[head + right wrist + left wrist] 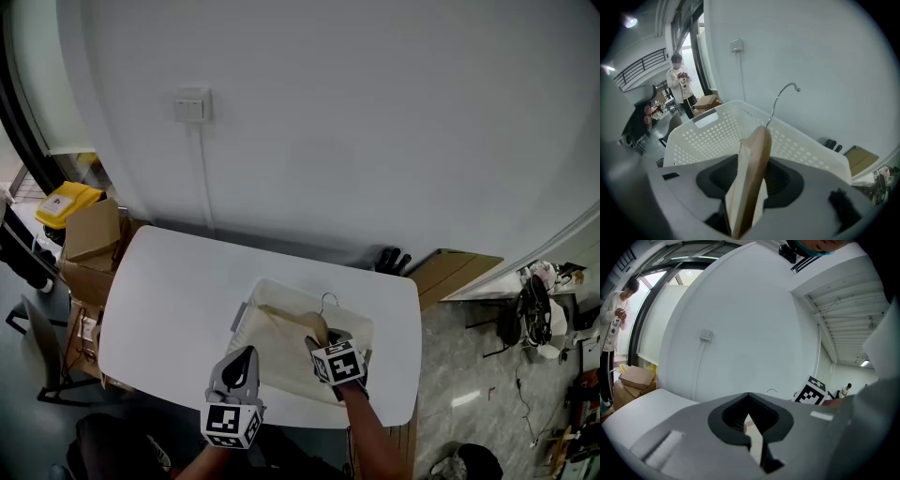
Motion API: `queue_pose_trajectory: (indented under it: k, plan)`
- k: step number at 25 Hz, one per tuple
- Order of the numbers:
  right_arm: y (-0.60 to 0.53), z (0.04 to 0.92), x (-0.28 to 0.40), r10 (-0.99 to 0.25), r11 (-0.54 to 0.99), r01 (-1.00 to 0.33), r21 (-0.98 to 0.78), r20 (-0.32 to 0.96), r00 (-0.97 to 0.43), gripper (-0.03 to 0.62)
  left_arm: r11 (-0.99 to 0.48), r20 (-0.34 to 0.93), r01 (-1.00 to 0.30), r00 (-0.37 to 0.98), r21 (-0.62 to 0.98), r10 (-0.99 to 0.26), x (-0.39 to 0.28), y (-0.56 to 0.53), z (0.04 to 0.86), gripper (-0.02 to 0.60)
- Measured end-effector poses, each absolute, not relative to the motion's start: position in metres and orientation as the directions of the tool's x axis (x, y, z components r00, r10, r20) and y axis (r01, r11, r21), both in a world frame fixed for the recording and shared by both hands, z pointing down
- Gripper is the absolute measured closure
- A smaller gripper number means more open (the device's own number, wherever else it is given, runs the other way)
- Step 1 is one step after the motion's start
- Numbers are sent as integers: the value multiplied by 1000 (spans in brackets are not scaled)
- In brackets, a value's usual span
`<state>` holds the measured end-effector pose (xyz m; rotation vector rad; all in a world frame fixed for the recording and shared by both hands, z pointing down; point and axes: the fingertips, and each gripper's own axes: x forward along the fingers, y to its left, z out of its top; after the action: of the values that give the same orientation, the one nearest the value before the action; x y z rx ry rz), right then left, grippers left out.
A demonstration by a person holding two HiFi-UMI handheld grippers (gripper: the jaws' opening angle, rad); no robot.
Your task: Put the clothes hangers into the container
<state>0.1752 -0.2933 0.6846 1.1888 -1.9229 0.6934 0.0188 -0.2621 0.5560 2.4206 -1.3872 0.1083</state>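
A white perforated basket (281, 287) stands on the white table (169, 309), toward its front right. My right gripper (328, 337) is over the basket with a wooden clothes hanger (317, 323) upright between its jaws. In the right gripper view that hanger (754, 164) rises through the jaws, its metal hook (785, 91) above the basket's far wall (717, 136). A dark gap shows beside the wood, so the right gripper (751, 161) is open. More tan wood lies inside the basket. My left gripper (246, 354) hovers by the basket's front left corner, its jaws (750, 416) shut and empty.
Cardboard boxes (89, 230) and a yellow bin (66, 202) stand left of the table. A wall switch (192, 105) with a cable hangs above. Flat cardboard (459, 272) lies on the floor at the right. A person (680, 86) stands far off by the windows.
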Motion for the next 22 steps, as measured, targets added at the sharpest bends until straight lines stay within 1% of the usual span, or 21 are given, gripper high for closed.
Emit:
queue_pose_trajectory:
  k: [8, 19, 22]
  plan:
    - [-294, 688, 184, -493, 396, -918, -32, 836, -241, 404, -469, 234, -844, 527, 260, -817, 18, -264, 556, 578]
    - [-293, 687, 206, -510, 358, -931, 77, 851, -126, 372, -485, 226, -831, 545, 272, -807, 21, -266, 555, 578]
    - [-294, 685, 210, -518, 356, -931, 87, 847, -119, 364, -488, 227, -829, 549, 274, -804, 22, -267, 557, 578]
